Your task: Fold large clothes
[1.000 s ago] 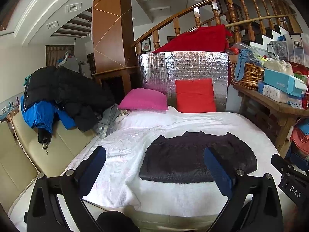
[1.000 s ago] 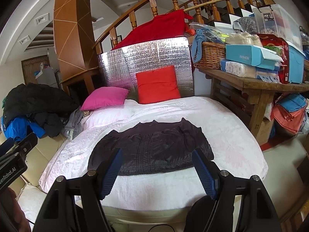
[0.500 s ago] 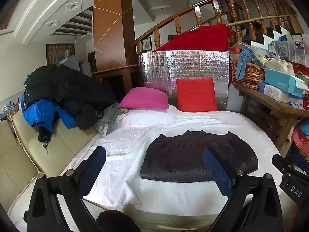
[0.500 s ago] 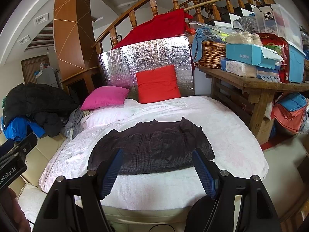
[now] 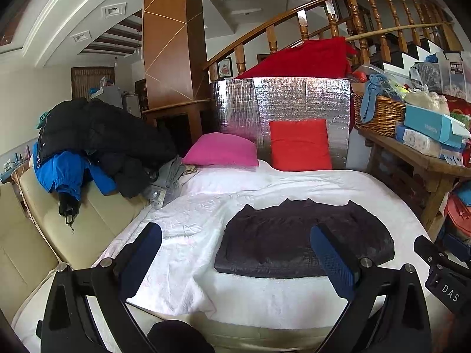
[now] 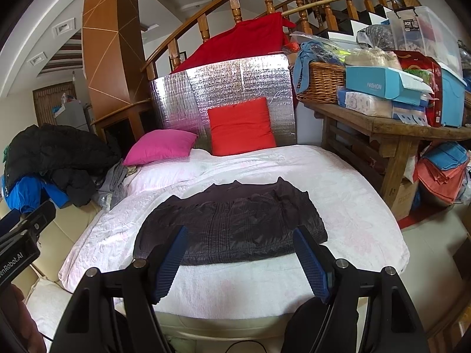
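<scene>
A dark quilted garment [image 5: 303,241] lies folded flat on the white bed cover [image 5: 206,223]; it also shows in the right wrist view [image 6: 232,226]. My left gripper [image 5: 235,235] is open and empty, held back from the bed's near edge, left of the garment. My right gripper [image 6: 240,236] is open and empty, held above the near edge, facing the garment's front hem. Neither touches the cloth.
A pile of black and blue jackets [image 5: 85,144] lies on the cream sofa at left. A pink pillow [image 5: 220,153] and red cushion [image 5: 300,144] lean on a silver foil panel. A cluttered wooden table [image 6: 391,129] with a basket stands at right.
Both grippers have drifted very slightly; the garment has not moved and both stay open.
</scene>
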A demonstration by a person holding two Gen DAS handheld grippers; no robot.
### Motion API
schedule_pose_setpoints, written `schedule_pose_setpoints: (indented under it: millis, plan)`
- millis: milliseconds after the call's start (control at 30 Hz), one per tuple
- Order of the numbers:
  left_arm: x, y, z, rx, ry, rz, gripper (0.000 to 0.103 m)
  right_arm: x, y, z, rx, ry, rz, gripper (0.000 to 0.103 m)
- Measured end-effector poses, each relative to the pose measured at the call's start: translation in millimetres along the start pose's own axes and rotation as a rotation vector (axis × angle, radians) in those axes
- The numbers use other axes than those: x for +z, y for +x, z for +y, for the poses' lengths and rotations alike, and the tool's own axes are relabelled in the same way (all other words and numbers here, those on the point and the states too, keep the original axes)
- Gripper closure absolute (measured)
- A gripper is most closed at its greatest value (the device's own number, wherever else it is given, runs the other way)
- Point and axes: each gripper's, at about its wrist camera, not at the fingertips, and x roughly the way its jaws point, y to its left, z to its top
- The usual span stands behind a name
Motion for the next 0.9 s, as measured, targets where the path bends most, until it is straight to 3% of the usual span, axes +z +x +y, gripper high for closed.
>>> schedule_pose_setpoints:
  millis: [900]
  plan:
    - [-0.3, 2.3, 1.4, 0.03, -0.011, 0.007, 0.002, 2.5, 7.7, -6.0, 0.012, -0.021, 0.011, 0.026]
